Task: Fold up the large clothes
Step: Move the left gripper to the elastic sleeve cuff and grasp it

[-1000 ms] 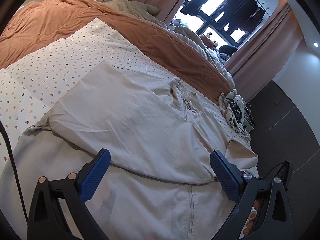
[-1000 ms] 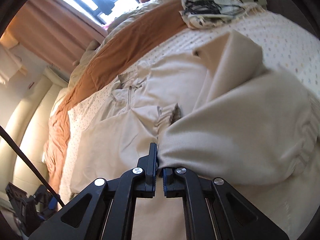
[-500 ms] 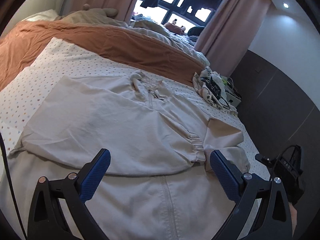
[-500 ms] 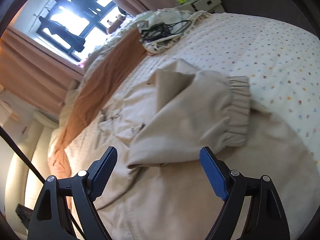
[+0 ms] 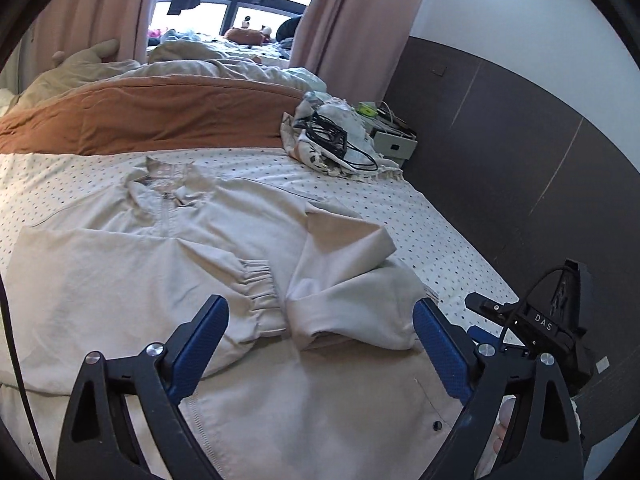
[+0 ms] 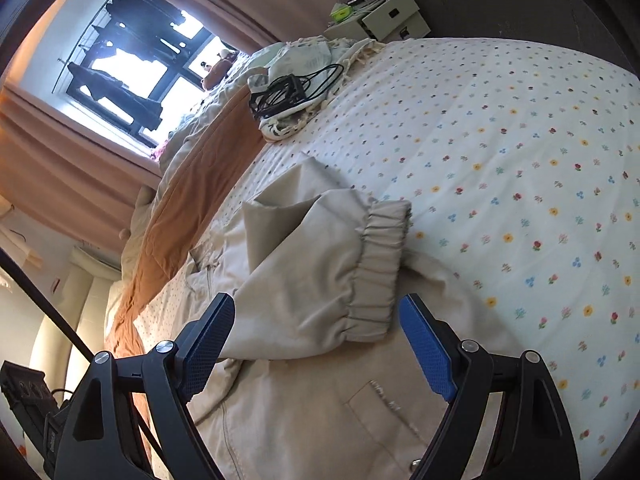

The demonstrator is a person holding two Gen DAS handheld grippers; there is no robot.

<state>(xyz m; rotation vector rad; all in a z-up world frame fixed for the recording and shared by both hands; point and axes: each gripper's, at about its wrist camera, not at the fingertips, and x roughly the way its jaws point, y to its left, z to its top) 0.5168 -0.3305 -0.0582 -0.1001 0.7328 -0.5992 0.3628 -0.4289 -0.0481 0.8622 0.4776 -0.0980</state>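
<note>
On the bed, both tools (image 5: pixel 320 350) (image 6: pixel 316 334) gape empty above the jacket (image 5: pixel 132 280), its hem cut off.

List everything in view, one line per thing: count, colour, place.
jacket: one, beige, spread on the bed, both sleeves folded across the front
floral sheet: one, white with small flowers, under the jacket
blanket: one, rust brown, behind the jacket
bundle of cloth with black cables: one, white and black, at the bed's far corner
bedside box: one, white, beside the bed
curtains: two, pink, framing the window
left gripper: one, black with blue pads, open above the cuffs
right gripper: one, same colours, open above a cuff
</note>
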